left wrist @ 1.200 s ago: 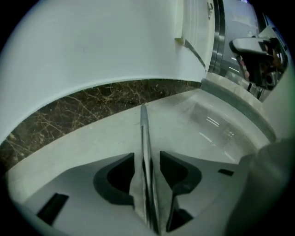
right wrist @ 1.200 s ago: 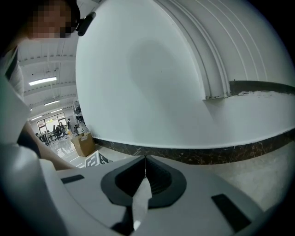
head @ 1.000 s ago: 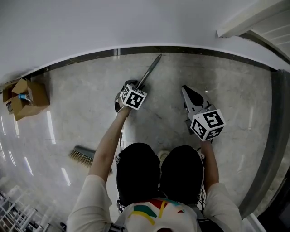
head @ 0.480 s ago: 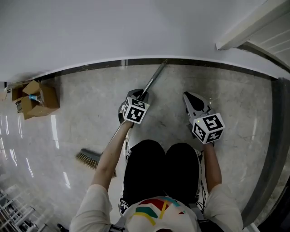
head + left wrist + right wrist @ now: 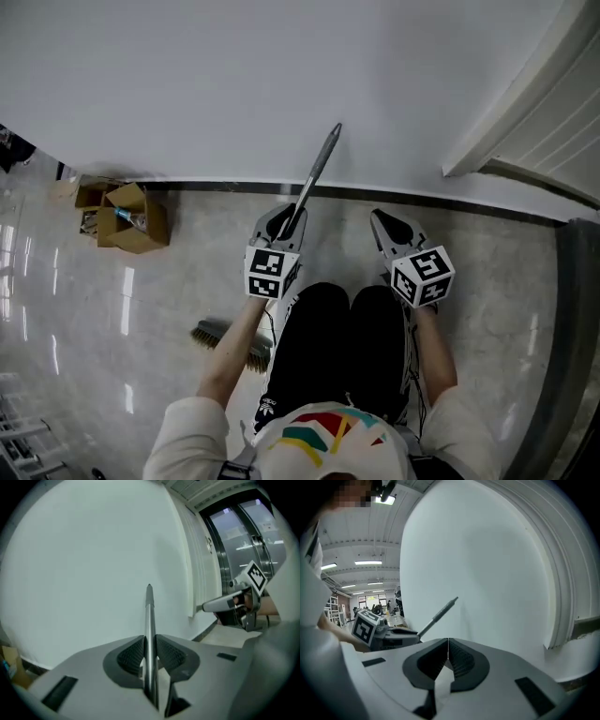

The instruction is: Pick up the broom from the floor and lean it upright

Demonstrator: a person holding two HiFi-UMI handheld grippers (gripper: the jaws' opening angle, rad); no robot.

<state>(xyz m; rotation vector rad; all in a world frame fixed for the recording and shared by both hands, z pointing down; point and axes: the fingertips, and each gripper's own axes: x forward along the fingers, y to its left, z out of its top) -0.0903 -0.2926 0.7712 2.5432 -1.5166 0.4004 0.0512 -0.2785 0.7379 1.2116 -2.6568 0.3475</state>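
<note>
Your head view is brightly and evenly lit from above: the white wall (image 5: 234,84) is washed almost textureless, and the polished floor (image 5: 75,309) carries pale streaks of glare toward the left edge. Both gripper views bend hard at the edges and fall to black in the corners; at the upper left of the right gripper view, ceiling strip lights (image 5: 368,563) are the visible source. In the left gripper view the broom handle (image 5: 149,620) looks slightly soft near the lens, with a thin sheen along it.
</note>
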